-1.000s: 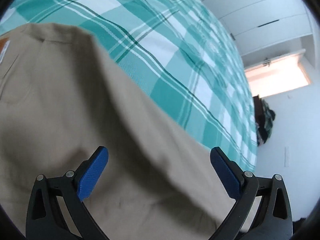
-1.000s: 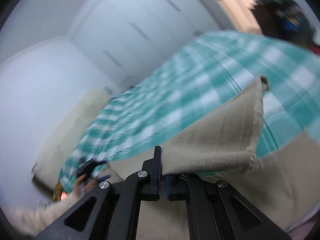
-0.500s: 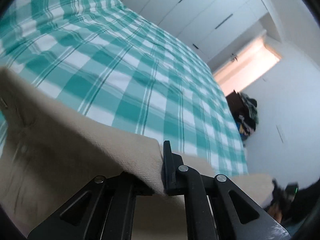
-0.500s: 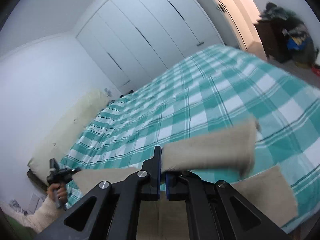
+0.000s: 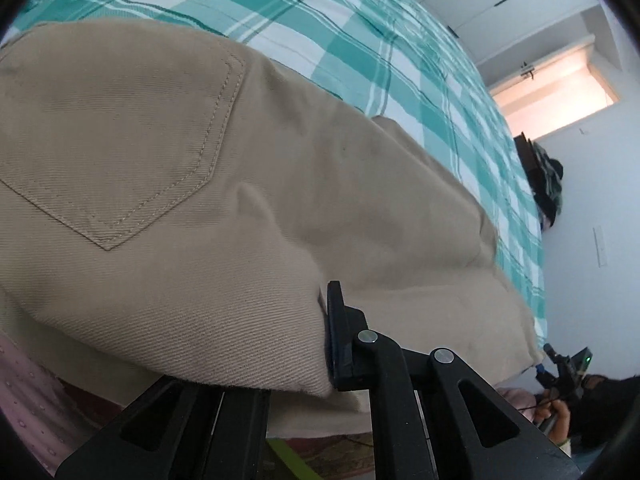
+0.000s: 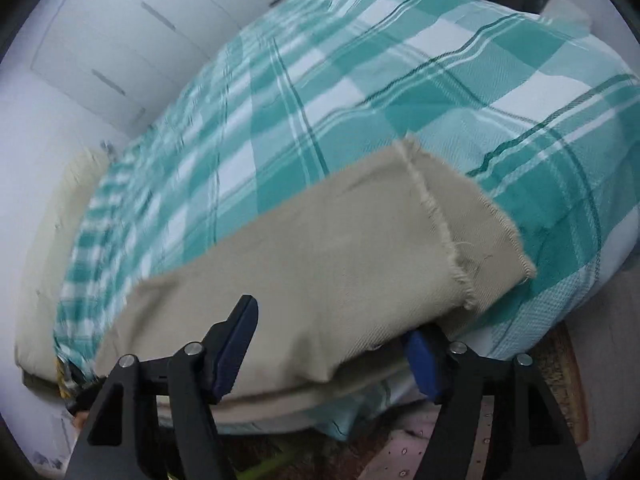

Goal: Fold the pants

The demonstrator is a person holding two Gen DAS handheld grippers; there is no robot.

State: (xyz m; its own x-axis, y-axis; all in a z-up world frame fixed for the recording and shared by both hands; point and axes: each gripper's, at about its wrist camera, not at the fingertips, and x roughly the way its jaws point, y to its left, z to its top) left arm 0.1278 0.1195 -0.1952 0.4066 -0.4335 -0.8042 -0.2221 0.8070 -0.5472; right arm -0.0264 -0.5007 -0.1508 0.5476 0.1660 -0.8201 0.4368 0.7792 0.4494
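Observation:
Beige pants lie along the near edge of a bed with a green-and-white checked cover. In the left wrist view the seat with a stitched back pocket faces up, and my left gripper is shut on a fold of that fabric at the bed's edge. In the right wrist view the pant legs lie stacked, frayed hems to the right. My right gripper is open, its blue pads on either side of the legs' near edge.
The right gripper shows small at the lower right of the left wrist view. A pillow lies at the bed's head. White wardrobe doors stand behind the bed. A dark pile of clothes sits by the doorway.
Both grippers came down from lifted positions to the bed's edge. The right gripper opened and let go of the pant legs, which now lie flat. The left stays shut on fabric.

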